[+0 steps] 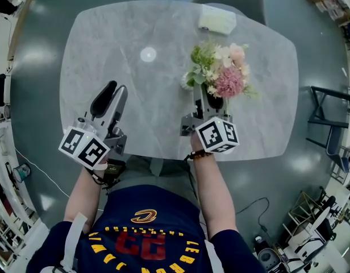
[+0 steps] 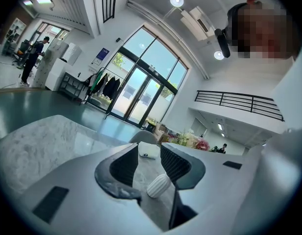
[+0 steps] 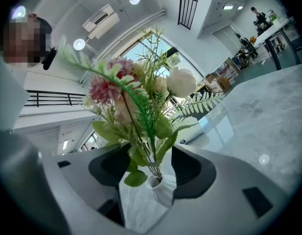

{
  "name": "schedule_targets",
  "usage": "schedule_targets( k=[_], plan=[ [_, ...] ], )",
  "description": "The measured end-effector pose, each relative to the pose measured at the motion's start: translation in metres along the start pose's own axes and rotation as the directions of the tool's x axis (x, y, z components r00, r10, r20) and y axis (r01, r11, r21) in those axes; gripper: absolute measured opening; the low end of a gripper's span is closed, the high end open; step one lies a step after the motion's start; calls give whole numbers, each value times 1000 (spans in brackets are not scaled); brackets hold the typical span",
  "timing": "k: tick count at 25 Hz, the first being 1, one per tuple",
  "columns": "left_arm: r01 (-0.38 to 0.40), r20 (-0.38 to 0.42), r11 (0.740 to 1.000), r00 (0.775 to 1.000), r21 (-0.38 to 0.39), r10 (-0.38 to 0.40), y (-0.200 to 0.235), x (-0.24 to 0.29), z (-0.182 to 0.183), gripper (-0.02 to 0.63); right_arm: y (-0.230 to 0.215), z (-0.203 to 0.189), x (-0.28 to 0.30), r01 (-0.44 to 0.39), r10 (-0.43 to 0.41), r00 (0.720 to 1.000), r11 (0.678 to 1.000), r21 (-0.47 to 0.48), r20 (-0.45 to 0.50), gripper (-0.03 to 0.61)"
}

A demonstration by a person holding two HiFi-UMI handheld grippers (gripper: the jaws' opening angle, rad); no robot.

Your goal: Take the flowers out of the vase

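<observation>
White ribbed vase (image 3: 161, 192) sitting on table between wide-open jaws of your right gripper (image 3: 153, 163), nothing gripped. Left gripper (image 2: 150, 163) gaping too, small ribbed piece (image 2: 158, 185) lying between, not steadying vase. Yanking flowers (image 3: 134, 97) one-handed, you're risking tipping it.

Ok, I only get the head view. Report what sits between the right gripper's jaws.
Observer: The right gripper is open; the white ribbed vase stands between its jaws, not clamped.
Operator: Give me the stems.
Observer: The stems rise from the vase's mouth, also between the jaws.
Operator: Now the left gripper.
Observer: The left gripper is open; a small white ribbed object shows low between its jaws, unidentifiable.
</observation>
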State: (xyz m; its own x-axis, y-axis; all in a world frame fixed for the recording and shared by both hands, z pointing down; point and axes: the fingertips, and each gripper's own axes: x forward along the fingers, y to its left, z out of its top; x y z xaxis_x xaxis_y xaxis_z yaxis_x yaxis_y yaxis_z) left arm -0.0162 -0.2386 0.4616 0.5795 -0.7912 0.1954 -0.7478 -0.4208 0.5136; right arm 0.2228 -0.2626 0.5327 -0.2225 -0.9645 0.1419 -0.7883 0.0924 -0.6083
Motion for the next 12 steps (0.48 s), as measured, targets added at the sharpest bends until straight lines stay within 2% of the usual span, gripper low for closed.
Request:
schedule_targets(
  k=[5, 12],
  plan=[
    [-7, 7, 1000, 1000, 0, 7, 1, -4, 5, 138, 4, 2, -1, -2, 1, 1000, 999, -32, -9, 224],
    [-13, 18, 1000, 1000, -5, 13, 0, -4, 5, 138, 0, 2, -4, 10, -11, 1000, 998, -57, -18, 112]
  ],
)
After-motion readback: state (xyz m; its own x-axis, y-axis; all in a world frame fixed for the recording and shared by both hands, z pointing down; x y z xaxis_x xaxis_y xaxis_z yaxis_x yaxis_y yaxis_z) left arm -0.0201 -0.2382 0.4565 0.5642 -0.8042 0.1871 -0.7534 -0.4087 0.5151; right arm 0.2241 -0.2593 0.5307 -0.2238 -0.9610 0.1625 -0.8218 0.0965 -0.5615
